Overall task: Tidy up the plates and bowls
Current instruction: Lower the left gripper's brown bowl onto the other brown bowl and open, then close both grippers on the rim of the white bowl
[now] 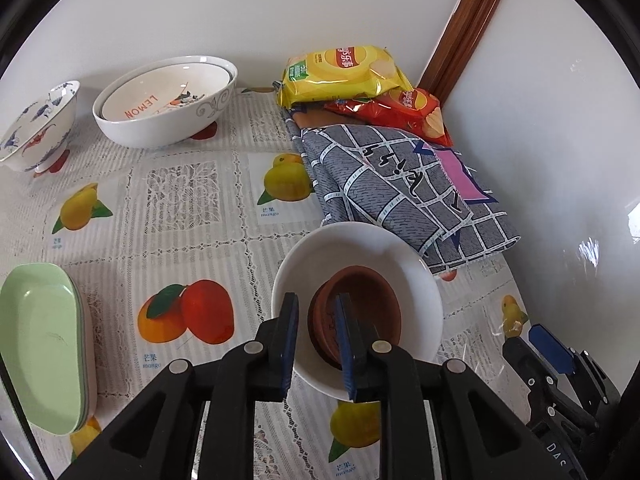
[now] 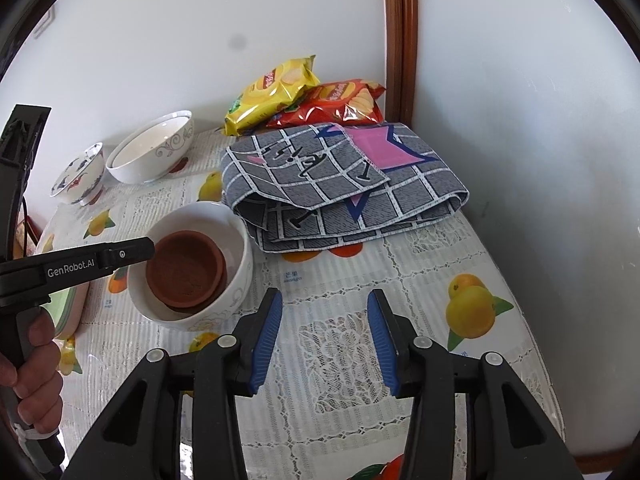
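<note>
The brown clay dishes [image 1: 362, 312] — two shallow terracotta saucers, one nested in the other — sit inside a white bowl [image 1: 404, 264] near the folded grey checked cloth [image 1: 400, 184] on the fruit-print tablecloth [image 1: 180, 200]. I judge them stiff, brittle and fairly light, with a matte, grippy surface (unglazed, by the look of it); the white bowl is glazed, heavier and slicker. The best hold on either is a pinch across the rim, one pad inside and one outside. The thin clay edge could chip if squeezed hard or knocked against the bowl wall.

The left gripper [image 1: 318, 344] hovers over the bowl's near side, its jaws a narrow gap apart. The right-hand pad overlaps the near rim of the clay dishes, but the pads do not appear to press on anything, so I read it as just parted and holding nothing. The right gripper [image 2: 324, 340] stands roughly half open over bare tablecloth — empty.

Further out, a large white bowl [image 1: 168, 104] with a plate inside and a blue-patterned bowl [image 1: 36, 124] stand by the wall, stacked green dishes [image 1: 44, 344] lie at the left edge, and two crisp packets [image 1: 344, 72] rest behind the cloth.
</note>
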`<state>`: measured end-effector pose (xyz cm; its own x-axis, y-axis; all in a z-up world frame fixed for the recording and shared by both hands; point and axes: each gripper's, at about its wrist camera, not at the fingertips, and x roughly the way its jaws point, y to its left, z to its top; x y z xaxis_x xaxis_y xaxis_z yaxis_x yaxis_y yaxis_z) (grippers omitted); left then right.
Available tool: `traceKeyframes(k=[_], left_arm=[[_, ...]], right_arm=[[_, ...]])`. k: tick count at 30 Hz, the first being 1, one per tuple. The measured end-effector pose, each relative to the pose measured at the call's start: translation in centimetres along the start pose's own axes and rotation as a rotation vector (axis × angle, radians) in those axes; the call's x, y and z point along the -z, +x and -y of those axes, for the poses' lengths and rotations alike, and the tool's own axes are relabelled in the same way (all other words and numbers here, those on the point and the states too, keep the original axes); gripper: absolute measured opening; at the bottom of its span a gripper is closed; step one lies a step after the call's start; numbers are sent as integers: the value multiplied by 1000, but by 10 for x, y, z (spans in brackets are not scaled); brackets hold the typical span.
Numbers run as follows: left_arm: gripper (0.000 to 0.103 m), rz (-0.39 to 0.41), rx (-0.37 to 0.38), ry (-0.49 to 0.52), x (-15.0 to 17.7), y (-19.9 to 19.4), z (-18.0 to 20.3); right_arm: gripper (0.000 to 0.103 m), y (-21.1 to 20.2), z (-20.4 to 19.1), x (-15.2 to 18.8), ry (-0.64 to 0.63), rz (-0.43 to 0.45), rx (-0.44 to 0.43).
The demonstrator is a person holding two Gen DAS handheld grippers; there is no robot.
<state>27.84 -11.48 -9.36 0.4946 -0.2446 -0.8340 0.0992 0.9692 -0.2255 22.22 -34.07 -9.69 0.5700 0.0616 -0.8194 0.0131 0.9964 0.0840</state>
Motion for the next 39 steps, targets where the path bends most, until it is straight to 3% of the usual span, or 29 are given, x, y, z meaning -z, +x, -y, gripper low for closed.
traceKeyframes(k=[8,16,24,39], left_arm=[[25,26,-21,7,4,-20,-5],[26,15,-51,-8,10,-23,-17],[26,-6,-47,-59,8,-11,-30],[26,-84,-42,-20,0,28,-20]], right_arm=[[46,-14,-16,-5,-39,49,48],[46,-16,-17,-9,-3,57,-1],[46,4,-24,-15,12,-15,-59],[46,56,-41,-27,-17,-102,-90]])
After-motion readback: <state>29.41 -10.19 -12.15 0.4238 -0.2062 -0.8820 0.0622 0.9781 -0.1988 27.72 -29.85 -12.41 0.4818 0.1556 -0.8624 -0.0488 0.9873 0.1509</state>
